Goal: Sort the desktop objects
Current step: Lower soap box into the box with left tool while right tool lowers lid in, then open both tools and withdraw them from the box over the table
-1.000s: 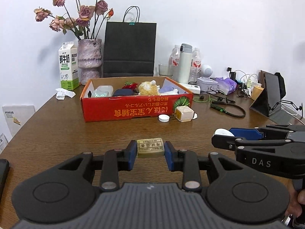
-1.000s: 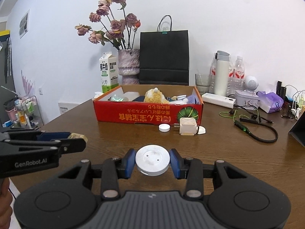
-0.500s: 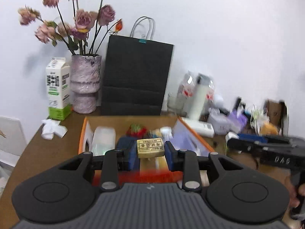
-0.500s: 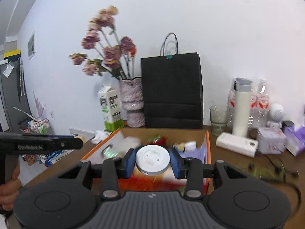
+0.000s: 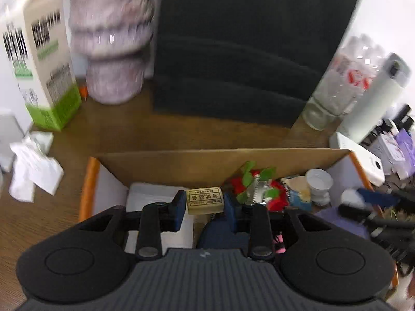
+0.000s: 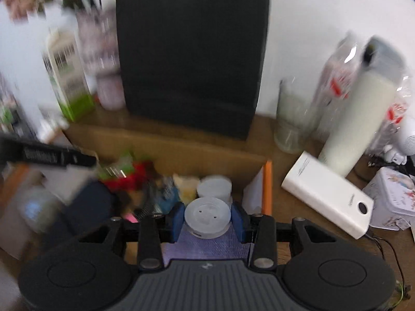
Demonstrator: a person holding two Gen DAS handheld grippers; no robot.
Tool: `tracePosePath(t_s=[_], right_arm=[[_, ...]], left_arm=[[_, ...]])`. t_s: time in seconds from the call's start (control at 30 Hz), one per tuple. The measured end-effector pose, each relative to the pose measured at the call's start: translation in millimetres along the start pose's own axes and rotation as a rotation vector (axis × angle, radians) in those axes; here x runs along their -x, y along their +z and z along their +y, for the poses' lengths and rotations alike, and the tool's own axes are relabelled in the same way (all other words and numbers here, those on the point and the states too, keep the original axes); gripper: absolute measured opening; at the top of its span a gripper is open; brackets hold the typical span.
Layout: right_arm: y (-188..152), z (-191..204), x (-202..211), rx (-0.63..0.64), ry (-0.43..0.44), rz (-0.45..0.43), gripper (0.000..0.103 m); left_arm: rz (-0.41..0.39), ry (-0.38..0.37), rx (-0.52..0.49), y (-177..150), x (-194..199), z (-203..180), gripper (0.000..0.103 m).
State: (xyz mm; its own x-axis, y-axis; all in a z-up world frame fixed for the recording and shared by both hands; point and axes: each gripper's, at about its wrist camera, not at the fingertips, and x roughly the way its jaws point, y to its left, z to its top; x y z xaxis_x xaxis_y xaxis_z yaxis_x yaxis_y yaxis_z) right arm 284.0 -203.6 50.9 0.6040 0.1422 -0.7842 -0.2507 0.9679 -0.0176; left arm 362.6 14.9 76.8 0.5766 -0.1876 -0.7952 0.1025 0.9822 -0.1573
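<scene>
My left gripper (image 5: pixel 205 203) is shut on a small tan eraser block (image 5: pixel 205 200) with printed characters and holds it above the left half of the orange-rimmed cardboard box (image 5: pixel 89 181). My right gripper (image 6: pixel 207 219) is shut on a round white disc (image 6: pixel 207 213) and holds it above the box's right end (image 6: pixel 267 186), over a purple item (image 6: pixel 207 243). The box holds a white container (image 5: pixel 158 193), a dark blue case (image 5: pixel 220 233), a red and green strawberry toy (image 5: pixel 256 184) and a white cap (image 5: pixel 319 181). The right gripper also shows in the left wrist view (image 5: pixel 376 204).
A black paper bag (image 5: pixel 246 51) stands behind the box, with a vase (image 5: pixel 111 39) and a milk carton (image 5: pixel 39 59) to its left. A glass (image 6: pixel 293 121), bottles, a white flask (image 6: pixel 363 114) and a white power bank (image 6: pixel 329 194) stand at the right. Crumpled tissue (image 5: pixel 33 165) lies left.
Both grippers have moved forward and tilted down, from above the table in front of the box to over the box's inside. Each still holds its object.
</scene>
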Motion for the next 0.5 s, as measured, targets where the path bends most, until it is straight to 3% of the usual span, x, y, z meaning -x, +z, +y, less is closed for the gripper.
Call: tracePosePath(t_s=[0.07, 0.1, 0.2, 0.3, 0.5], right_arm=[[-2, 3, -24, 0.021, -0.036, 0.074, 0.037], [-2, 7, -25, 0.049, -0.054, 0.06, 0.038], [6, 9, -24, 0.022, -0.039, 0.098, 0.039], [17, 5, 2, -0.026, 0.008, 0.082, 0.06], [27, -1, 66, -0.101, 0.08, 0.002, 0.068]], left_arm=[[0.01, 0.022, -0.024, 4, -4, -4, 0.044], [0.028, 0.012, -0.015, 7, -4, -6, 0.054], [0.037, 0.002, -0.021, 15, 3, -8, 0.062], [0.01, -0.002, -0.009, 18, 24, -10, 0.075], [-0.026, 0.014, -0.024, 3, 78, -18, 0.094]])
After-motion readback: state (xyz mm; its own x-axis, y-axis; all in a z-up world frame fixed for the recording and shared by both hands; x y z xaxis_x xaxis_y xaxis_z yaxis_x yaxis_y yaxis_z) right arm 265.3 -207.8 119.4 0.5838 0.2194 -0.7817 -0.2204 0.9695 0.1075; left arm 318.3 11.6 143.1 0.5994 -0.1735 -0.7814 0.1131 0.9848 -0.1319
